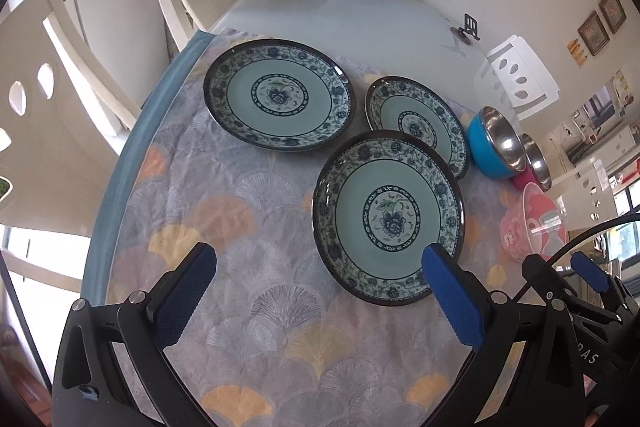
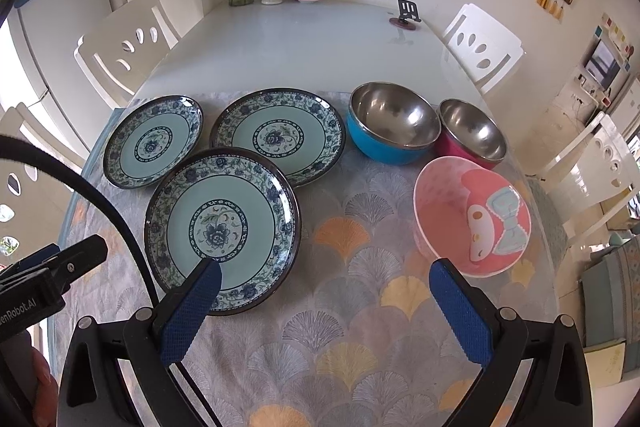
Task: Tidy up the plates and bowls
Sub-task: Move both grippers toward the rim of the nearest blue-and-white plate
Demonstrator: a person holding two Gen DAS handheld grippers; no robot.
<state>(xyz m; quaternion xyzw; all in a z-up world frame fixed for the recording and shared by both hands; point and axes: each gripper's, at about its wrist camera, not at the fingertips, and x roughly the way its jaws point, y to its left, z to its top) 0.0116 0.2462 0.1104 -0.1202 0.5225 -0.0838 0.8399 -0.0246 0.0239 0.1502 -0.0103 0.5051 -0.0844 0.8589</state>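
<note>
Grippers hang wide open above the tablecloth (image 2: 340, 307), left gripper (image 1: 320, 267) and right gripper (image 2: 326, 277) both holding nothing. Near plate (image 2: 222, 227) lies just ahead, two more plates behind it, three bowls (image 2: 472, 215) to the right.
</note>
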